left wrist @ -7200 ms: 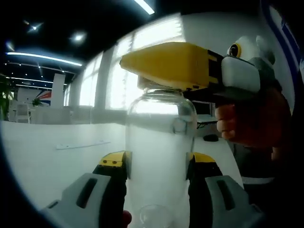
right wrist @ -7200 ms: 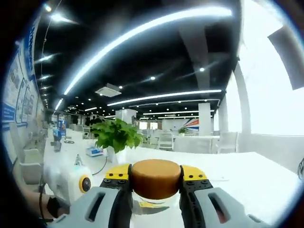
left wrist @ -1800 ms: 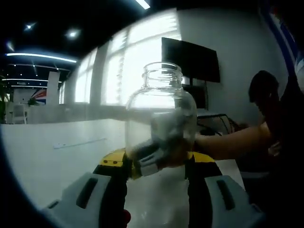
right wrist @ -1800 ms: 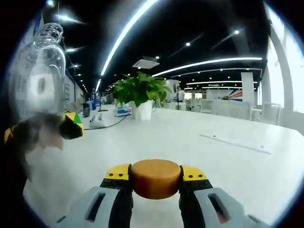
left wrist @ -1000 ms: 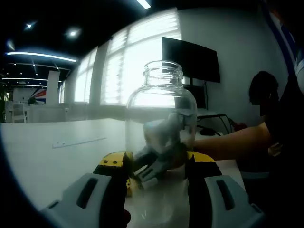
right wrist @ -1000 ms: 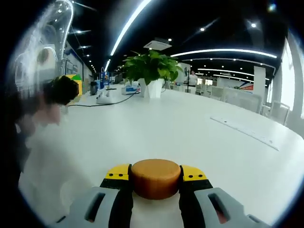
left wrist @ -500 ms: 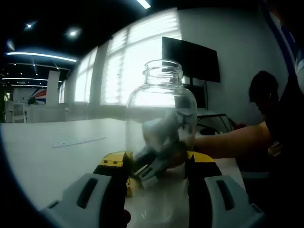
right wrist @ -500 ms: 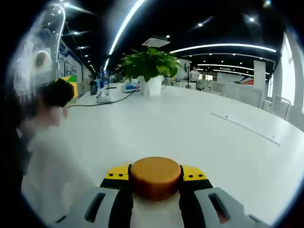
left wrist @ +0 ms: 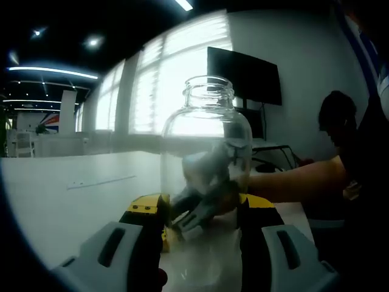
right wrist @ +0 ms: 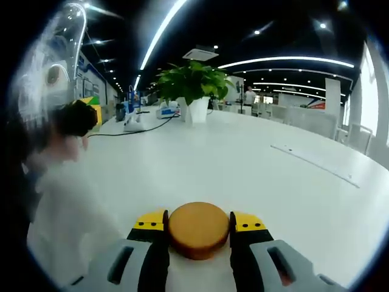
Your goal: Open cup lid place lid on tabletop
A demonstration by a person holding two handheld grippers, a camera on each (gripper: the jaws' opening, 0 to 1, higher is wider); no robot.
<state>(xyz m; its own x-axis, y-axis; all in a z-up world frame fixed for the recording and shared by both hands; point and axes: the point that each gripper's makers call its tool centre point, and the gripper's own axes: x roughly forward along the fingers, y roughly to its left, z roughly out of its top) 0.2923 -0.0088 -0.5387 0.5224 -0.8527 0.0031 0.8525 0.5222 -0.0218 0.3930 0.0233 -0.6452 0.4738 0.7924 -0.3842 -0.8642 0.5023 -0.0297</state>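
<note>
Two tools at work: the left tool (left wrist: 200,213) is clamped on the clear jar (left wrist: 206,182), upright, mouth bare, its base low over the white counter (left wrist: 73,194); through the glass the right tool shows blurred, with a person's arm (left wrist: 292,185) behind. In the right gripper view the jar stands at far left, and the right tool (right wrist: 197,234) holds the brown lid (right wrist: 198,229) between its jaws, just over the counter; touching or not, I cannot tell

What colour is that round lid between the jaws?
The lid is a warm orange-brown, like wood or cork; it shows best in the right gripper view.
</note>
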